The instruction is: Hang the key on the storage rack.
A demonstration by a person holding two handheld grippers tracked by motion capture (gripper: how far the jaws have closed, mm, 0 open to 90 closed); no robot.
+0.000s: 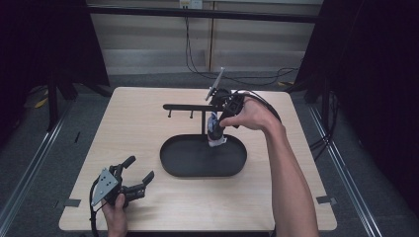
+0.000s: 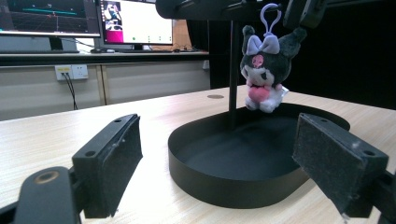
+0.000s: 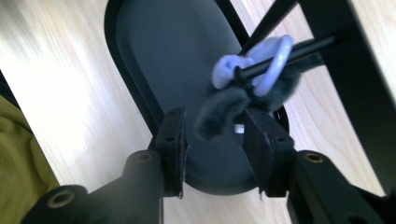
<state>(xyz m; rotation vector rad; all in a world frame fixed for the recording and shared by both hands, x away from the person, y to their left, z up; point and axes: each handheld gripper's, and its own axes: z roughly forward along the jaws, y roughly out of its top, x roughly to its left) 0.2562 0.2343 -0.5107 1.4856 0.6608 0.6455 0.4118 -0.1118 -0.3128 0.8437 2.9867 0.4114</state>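
Both grippers differ: our right gripper (image 3: 212, 135) pinches the plush keychain (image 2: 262, 74) between its fingers to thread its clip (image 3: 273, 65) onto the stand's peg (image 3: 285, 53), while our left gripper (image 1: 133, 180) rests spread.

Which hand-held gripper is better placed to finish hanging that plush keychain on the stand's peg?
The right hand-held gripper: its jaws flank the plush keychain at the peg. The left hand-held gripper sits open near the table edge.

From above, the right gripper (image 1: 220, 120) covers most of the plush toy (image 1: 216, 134), leaving its face unreadable. In the right gripper view the plush toy's body is a blur between the jaws, contact unclear, and the stand's bar (image 3: 327, 51) runs off the frame.
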